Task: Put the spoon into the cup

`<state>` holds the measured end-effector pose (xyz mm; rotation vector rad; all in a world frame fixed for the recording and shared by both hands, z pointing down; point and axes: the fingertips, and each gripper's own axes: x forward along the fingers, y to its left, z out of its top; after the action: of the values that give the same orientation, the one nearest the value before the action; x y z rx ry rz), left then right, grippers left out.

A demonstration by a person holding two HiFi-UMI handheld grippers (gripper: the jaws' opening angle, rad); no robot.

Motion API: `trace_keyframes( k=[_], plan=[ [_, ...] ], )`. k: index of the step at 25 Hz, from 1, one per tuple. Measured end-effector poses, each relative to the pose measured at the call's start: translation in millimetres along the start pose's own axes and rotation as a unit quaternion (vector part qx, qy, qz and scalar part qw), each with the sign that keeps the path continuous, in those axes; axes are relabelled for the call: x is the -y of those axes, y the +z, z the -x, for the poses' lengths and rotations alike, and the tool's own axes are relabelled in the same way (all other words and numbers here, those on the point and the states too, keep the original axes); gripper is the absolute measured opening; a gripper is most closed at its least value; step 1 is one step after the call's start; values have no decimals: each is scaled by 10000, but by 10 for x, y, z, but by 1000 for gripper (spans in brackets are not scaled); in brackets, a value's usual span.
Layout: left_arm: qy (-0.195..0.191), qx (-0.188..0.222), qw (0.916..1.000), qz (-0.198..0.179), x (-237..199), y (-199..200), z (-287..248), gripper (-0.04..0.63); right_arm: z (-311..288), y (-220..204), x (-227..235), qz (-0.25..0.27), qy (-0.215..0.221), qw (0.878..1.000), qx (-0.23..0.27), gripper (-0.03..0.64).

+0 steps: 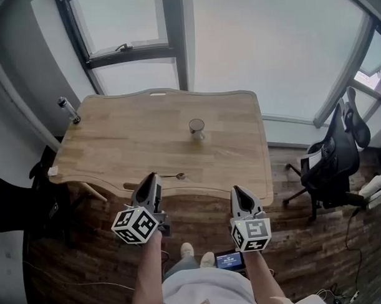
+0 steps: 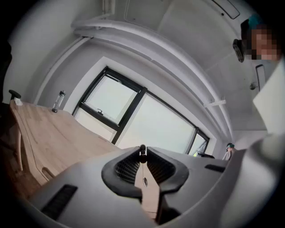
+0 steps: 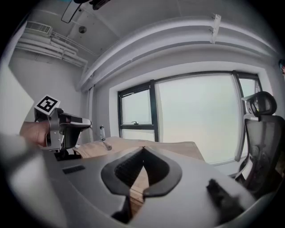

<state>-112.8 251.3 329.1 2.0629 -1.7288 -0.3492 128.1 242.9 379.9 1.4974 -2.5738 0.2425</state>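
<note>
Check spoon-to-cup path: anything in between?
Nothing visible. Bare table lies between the spoon near the front edge and the cup farther back; the bottle stands off at the far left corner.

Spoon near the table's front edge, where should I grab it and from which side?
Grip the spoon by its thin handle, not the bowl at its right end. It lies flat, handle pointing toward the left gripper, so probably come down from the near side, tongs across the handle.

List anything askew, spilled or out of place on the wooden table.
Nothing stands out. The small grey cup stands upright, the metal spoon lies flat near the wooden table's front edge. No spill shows.
</note>
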Motion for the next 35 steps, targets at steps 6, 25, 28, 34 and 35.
trace_keyframes(
  k=[6, 25, 28, 34, 35],
  plan=[
    [34, -3, 10000, 48, 17, -34, 62, 55, 44, -24, 63, 7, -51, 10000, -46, 31],
    [187, 91, 9994, 266, -188, -46, -85, 55, -237, -130, 129, -203, 133, 9994, -242, 32],
    [181, 85, 9994, 292, -274, -26, -267, 55, -427, -85, 211, -174, 92, 9995, -250, 32],
    [138, 43, 9992, 381, -505, 43, -870, 55, -949, 7, 385, -104, 9, 9995, -299, 32],
    [123, 19, 9992, 387, -541, 55, -991, 55, -1045, 22, 415, -103, -10, 9995, -314, 32]
  ],
)
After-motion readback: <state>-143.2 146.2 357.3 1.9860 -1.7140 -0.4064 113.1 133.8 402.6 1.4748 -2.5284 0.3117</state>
